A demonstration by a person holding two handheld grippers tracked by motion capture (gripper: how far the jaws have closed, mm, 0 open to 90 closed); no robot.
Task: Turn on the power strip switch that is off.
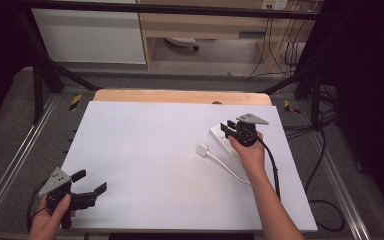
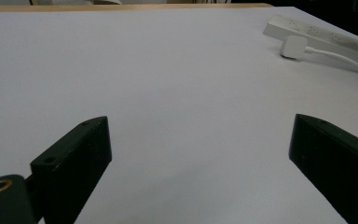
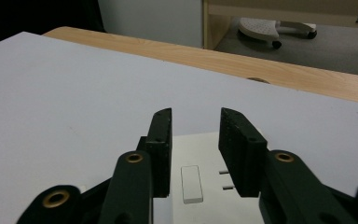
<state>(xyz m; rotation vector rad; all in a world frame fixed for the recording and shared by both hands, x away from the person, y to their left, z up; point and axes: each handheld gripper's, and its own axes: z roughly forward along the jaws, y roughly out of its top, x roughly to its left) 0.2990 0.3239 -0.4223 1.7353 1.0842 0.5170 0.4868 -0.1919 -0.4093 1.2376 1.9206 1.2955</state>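
A white power strip (image 1: 217,133) lies at the right of the white board (image 1: 145,150); its white plug (image 1: 202,149) rests beside it, with the cable (image 1: 230,169) curling toward the person's right forearm. My right gripper (image 1: 228,126) hovers over the strip's far end, open partway with nothing between its fingers. In the right gripper view, that gripper (image 3: 196,116) stands just above the strip (image 3: 193,151) and its rocker switch (image 3: 191,184). My left gripper (image 1: 88,182) is wide open near the front left corner. Its own view has the left gripper (image 2: 200,121) facing the strip (image 2: 317,33) and plug (image 2: 292,46).
A wooden table edge (image 1: 180,96) runs behind the board. Black frame bars (image 1: 40,75) and metal rails surround the table. Dark cables (image 1: 325,200) trail on the floor at the right. A chair base (image 3: 265,25) sits beyond the table.
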